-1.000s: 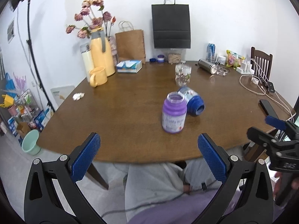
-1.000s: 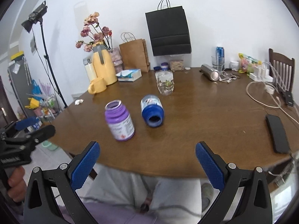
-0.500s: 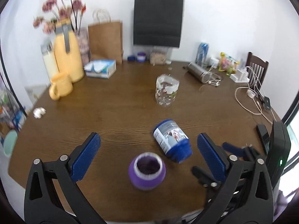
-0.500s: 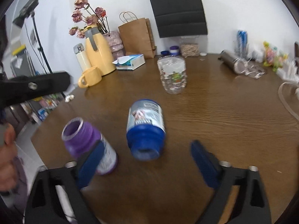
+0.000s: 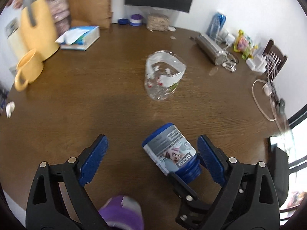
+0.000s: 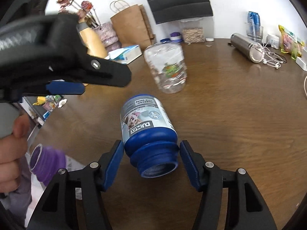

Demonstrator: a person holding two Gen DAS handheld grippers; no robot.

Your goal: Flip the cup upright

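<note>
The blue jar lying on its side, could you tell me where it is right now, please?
The blue jar lies on the wooden table, open mouth toward the camera, between the open fingers of the right gripper, with the clear plastic cup behind it and the purple jar to its left.

Bright, even daylight is filling both views, with glare blowing out the window [image 5: 299, 134] at the right edge. Fisheye distortion is bending the table's [image 5: 96, 105] far edge. Motion blur is smearing the purple jar [image 5: 122, 214] and yellow jug [image 5: 36, 23].
</note>
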